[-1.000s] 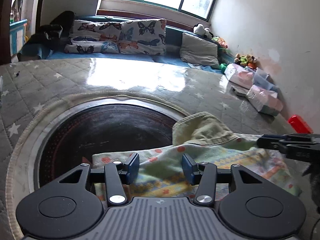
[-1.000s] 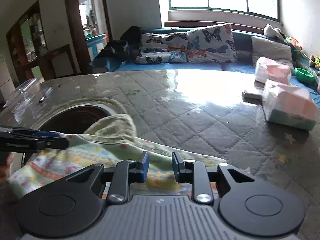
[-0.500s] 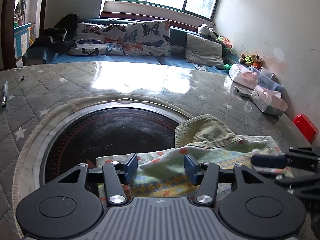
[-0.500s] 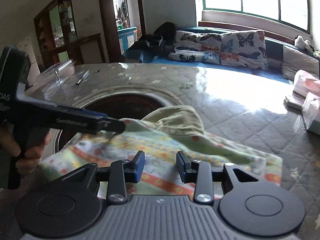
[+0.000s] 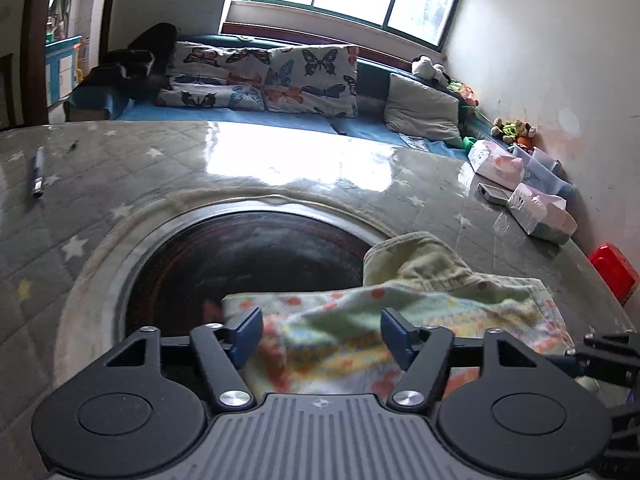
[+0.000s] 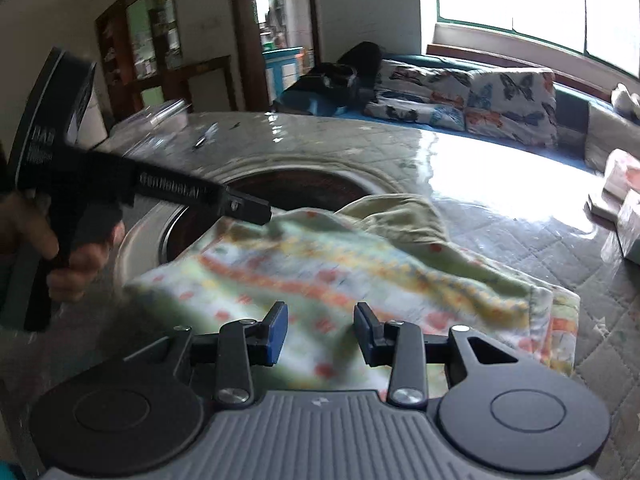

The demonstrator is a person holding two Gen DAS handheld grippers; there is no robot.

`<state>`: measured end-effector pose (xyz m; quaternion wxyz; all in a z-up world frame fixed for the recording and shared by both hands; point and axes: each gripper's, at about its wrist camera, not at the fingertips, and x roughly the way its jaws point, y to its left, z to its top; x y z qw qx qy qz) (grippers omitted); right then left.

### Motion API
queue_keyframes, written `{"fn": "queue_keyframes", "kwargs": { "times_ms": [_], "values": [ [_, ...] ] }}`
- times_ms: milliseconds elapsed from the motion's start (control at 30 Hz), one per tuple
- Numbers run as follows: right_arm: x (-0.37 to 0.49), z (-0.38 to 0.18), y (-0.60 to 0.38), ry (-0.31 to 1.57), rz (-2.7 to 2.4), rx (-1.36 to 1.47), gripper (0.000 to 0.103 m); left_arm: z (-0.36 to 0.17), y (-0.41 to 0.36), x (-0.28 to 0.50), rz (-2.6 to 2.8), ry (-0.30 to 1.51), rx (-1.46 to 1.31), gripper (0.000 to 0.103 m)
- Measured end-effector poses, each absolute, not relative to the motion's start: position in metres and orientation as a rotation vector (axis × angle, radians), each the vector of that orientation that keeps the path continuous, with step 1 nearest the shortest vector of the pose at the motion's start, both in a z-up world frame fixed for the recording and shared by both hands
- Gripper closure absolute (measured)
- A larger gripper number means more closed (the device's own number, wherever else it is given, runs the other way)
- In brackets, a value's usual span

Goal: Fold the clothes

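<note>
A pastel patterned cloth (image 5: 360, 320) with orange dots and yellow bands lies rumpled on the quilted table, a plain green part (image 5: 416, 260) bunched at its far side. My left gripper (image 5: 322, 334) hovers open over its near edge, nothing between the fingers. The right gripper's tip (image 5: 600, 356) shows at the right edge. In the right wrist view the cloth (image 6: 320, 256) spreads out ahead. My right gripper (image 6: 320, 332) is open just above it. The left gripper (image 6: 244, 206), held by a hand (image 6: 60, 256), reaches over the cloth's far left corner.
A round dark recess (image 5: 240, 264) is set into the grey star-quilted table (image 5: 280, 160), partly under the cloth. A pen (image 5: 38, 172) lies far left. Tissue boxes (image 5: 544, 216) and a red object (image 5: 614, 272) sit along the right wall. A sofa with butterfly cushions (image 5: 308, 76) stands behind.
Both grippers' jaws have spread wider. The right gripper has swung left, so the left gripper and hand fill more of its view. The cloth looks blurred by motion.
</note>
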<state>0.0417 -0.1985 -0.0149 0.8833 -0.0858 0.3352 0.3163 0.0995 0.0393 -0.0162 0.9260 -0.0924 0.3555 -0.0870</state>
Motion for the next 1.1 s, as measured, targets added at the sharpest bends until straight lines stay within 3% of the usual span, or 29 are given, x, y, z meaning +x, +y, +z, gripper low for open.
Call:
{"fn": "queue_keyframes", "kwargs": {
  "times_ms": [333, 1100],
  "values": [
    [0.007, -0.016, -0.187, 0.619, 0.660, -0.280, 0.061, -0.009, 0.048, 0.042, -0.136, 0.693, -0.178, 0.017],
    [0.001, -0.021, -0.233, 0.688, 0.522, -0.151, 0.064, -0.030, 0.051, 0.018, -0.094, 0.734, -0.150, 0.017]
  ]
}}
